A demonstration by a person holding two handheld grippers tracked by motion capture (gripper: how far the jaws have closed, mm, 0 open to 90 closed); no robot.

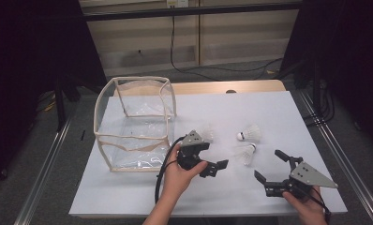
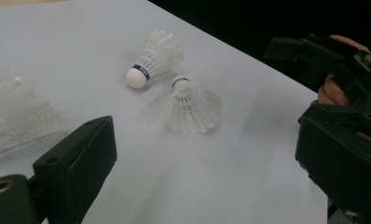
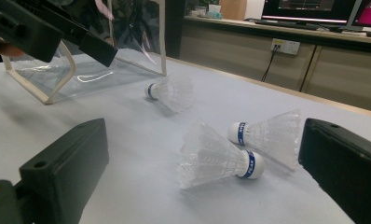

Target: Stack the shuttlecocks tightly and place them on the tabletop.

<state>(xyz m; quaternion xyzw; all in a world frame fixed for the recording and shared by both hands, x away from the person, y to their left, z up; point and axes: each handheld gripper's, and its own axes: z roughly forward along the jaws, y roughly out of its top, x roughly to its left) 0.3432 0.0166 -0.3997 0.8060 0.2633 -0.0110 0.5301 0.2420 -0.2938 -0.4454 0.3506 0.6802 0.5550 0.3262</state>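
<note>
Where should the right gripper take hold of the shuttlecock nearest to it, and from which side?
Grip the nearer shuttlecock at its cork head with the blue band, probably from above. It lies on its side on the table; the feather skirt looks fragile, and the right gripper is open.

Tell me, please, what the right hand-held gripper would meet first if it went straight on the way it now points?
Probably the nearer shuttlecock, which lies on the table just ahead between the open jaws of the right hand-held gripper. A second shuttlecock lies close behind it; depth is hard to judge.
</note>
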